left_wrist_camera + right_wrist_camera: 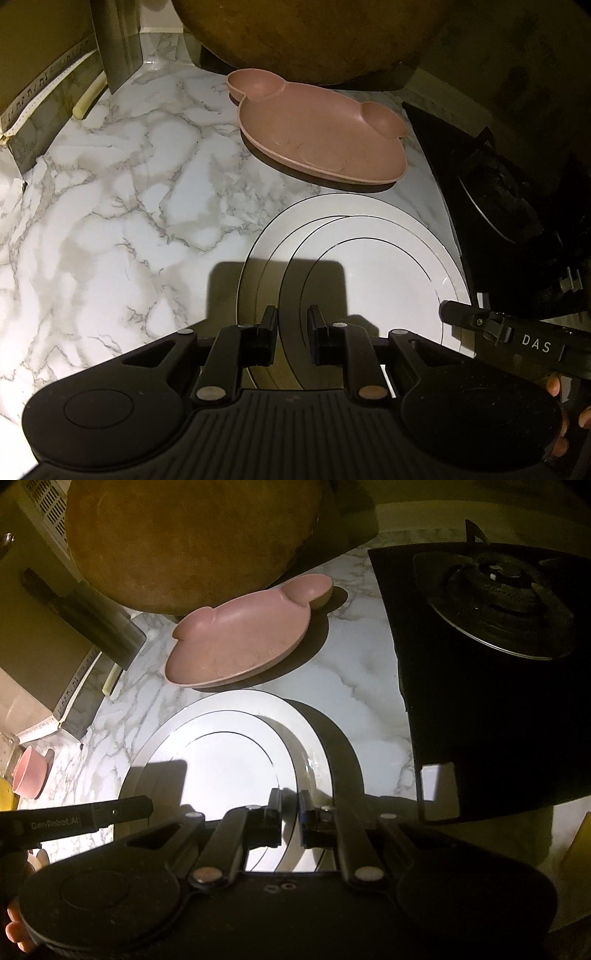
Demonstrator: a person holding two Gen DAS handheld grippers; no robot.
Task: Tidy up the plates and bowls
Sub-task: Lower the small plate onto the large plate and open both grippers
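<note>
On the marble counter (110,221), one white plate (388,258) (both grippers clamp its rim) and one pink plate (321,129).

Marble counter (110,221) under white plate (388,258), pink plate (321,136).

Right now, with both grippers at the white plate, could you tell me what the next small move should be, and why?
Probably lift the white plate slightly and level, both hands together. The left gripper and right gripper each appear shut on its near rim, the plate lies flat on the marble counter, and the pink plate just beyond gives little room to slide forward.
</note>
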